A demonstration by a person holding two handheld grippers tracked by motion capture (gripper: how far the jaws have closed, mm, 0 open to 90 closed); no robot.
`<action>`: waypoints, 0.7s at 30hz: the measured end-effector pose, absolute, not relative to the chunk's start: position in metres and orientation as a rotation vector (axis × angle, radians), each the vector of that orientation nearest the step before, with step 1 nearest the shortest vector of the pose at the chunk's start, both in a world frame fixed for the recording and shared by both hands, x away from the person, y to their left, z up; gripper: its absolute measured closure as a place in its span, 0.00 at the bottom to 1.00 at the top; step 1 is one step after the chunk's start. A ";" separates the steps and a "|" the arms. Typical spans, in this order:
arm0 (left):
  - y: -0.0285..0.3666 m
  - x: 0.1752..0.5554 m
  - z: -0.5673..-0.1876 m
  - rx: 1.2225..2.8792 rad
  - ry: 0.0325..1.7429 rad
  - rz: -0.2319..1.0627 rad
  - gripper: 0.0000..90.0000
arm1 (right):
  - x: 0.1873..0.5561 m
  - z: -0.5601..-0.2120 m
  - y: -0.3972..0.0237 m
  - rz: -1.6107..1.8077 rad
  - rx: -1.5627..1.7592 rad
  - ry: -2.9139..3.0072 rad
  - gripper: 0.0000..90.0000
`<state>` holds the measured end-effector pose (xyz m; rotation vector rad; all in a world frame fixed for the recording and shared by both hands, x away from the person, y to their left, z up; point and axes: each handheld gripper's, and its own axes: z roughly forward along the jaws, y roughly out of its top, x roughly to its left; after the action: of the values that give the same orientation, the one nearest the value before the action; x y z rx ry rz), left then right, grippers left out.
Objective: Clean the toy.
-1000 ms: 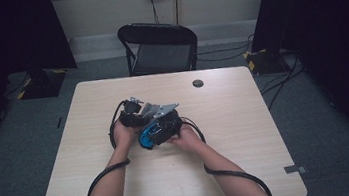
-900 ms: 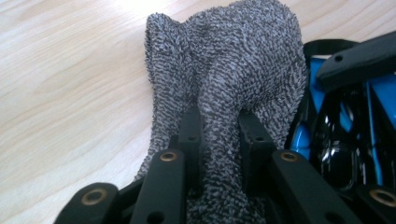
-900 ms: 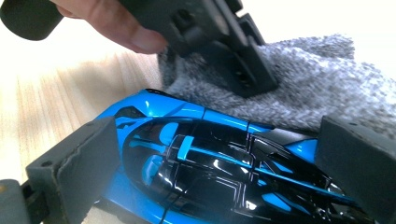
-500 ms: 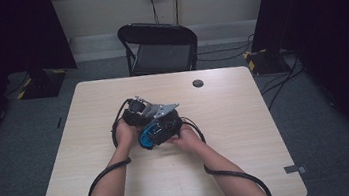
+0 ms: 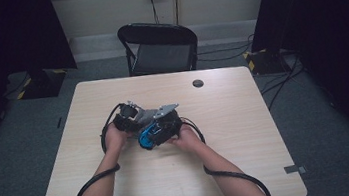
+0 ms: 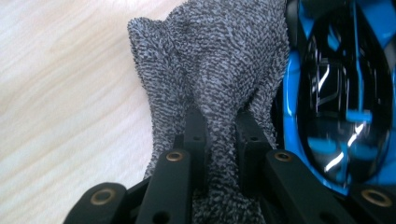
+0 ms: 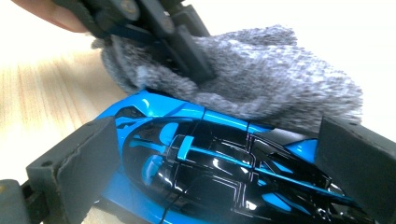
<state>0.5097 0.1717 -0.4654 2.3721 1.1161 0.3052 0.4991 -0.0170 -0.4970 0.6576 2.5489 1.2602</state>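
On the left of the high view, the left gripper (image 5: 127, 116) sits over the middle of the wooden table (image 5: 247, 134), held by the person's left hand (image 5: 115, 137). In the left gripper view its two black jaws are pinched tight on a bunched fold of grey knitted cloth (image 6: 219, 70), which spills forward and to the right until it lies against a blue and black toy car (image 6: 338, 100). Its jaws have just been closing, with the cloth caught between them.

Further right, the right gripper (image 5: 161, 124) meets the left one over the car (image 5: 148, 136). In the right gripper view its grey pads (image 7: 86, 161) stand on either side of the car's glossy body (image 7: 210, 163), one at each end, seemingly bracing it on the table; whether they press it firmly is hard to tell. The cloth (image 7: 261, 88) is draped over the car's far edge, with the left gripper's jaws (image 7: 154, 28) biting into it from above.

The work looks like wiping the car. The main risk is that a wiping stroke pushes sideways harder than the right gripper's hold can resist, so the smooth shell slides or rolls out from between the pads. The thin pinch on the cloth could also slip, leaving hard jaw tips to scrape the paint.

Farther right, near the table's far edge, lies a small dark disc (image 5: 198, 83), well apart from the work; behind the table stands a black chair (image 5: 158, 47).
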 end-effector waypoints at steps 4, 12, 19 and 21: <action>0.178 0.503 -0.464 2.374 1.134 0.295 0.87 | 0.499 -0.497 -0.017 1.262 0.659 2.547 0.00; 0.192 0.488 -0.464 2.365 1.152 0.283 0.87 | 0.498 -0.497 -0.016 1.257 0.662 2.550 0.00; 0.203 0.474 -0.462 2.379 1.127 0.272 0.87 | 0.498 -0.497 -0.016 1.256 0.664 2.549 0.00; 0.205 0.470 -0.462 2.389 1.118 0.275 0.87 | 0.498 -0.497 -0.016 1.253 0.661 2.550 0.00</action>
<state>0.4703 0.2053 -0.4616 2.3886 1.1177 0.2751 0.4982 -0.0158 -0.4966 0.6605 2.5504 1.2526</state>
